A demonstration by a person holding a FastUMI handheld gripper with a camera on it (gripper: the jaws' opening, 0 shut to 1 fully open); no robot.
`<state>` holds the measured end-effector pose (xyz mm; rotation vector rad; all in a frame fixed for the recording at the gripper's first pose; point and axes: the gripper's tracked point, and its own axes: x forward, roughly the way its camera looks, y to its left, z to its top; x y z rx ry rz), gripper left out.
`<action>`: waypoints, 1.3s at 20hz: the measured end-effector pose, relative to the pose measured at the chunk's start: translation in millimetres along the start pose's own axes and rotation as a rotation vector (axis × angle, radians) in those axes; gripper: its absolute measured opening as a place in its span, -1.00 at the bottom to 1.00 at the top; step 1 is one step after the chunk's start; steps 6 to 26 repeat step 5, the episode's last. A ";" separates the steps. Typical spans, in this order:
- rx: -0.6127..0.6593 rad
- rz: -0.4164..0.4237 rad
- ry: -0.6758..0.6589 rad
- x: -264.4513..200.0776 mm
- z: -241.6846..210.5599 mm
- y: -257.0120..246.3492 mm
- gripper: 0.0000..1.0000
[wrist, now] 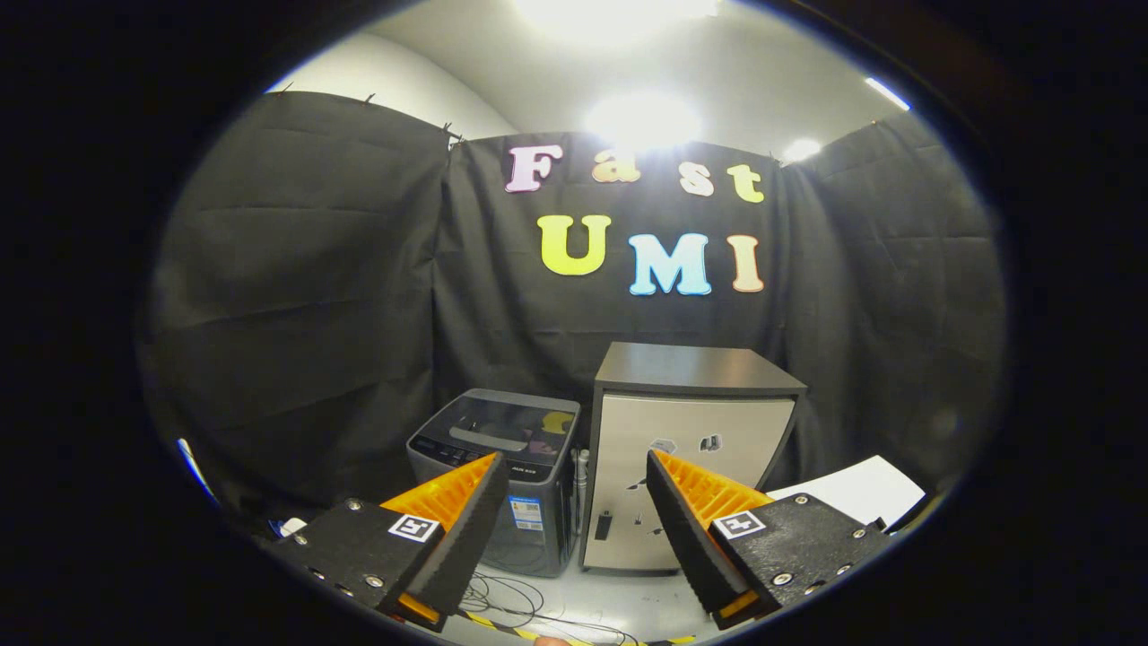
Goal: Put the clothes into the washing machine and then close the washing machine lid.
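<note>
The gripper [574, 467] is held above the floor with its two fingers [466, 502] spread wide apart. Nothing lies between the fingers and nothing is gripped.

The washing machine [502, 484] stands on the floor [619, 597] beyond the fingers, ahead of the left one, whose tip overlaps the machine's front in the view. It is a small dark top-loading unit. Its lid [507, 431] is down and lies flat on top. A label is fixed to its front face.

A cabinet [686, 449] with a dark top and a light front door stands just beside the washing machine, on its right, and rises higher than it. Both units stand against the black cloth wall [314, 296] at the rear edge of the floor.

Thin cables [516, 606] lie on the floor in front of the washing machine. A white sheet [861, 489] lies near the right finger, to the right of the cabinet.
</note>
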<state>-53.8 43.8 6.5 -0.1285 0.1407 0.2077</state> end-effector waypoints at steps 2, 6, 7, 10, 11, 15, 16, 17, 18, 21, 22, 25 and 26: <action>-0.001 -0.013 -0.011 -5.7 -0.2 1.4 0.91; 0.011 -0.013 -0.033 -7.7 0.5 5.7 0.91; 0.011 -0.013 -0.033 -7.7 0.5 5.7 0.91; 0.011 -0.013 -0.033 -7.7 0.5 5.7 0.91; 0.011 -0.013 -0.033 -7.7 0.5 5.7 0.91; 0.011 -0.013 -0.033 -7.7 0.5 5.7 0.91; 0.011 -0.013 -0.033 -7.7 0.5 5.7 0.91; 0.011 -0.013 -0.033 -7.7 0.5 5.7 0.91; 0.011 -0.013 -0.033 -7.7 0.5 5.7 0.91; 0.011 -0.013 -0.033 -7.7 0.5 5.7 0.91; 0.011 -0.013 -0.033 -7.7 0.5 5.7 0.91; 0.011 -0.013 -0.033 -7.7 0.5 5.7 0.91; 0.011 -0.013 -0.033 -7.7 0.5 5.7 0.91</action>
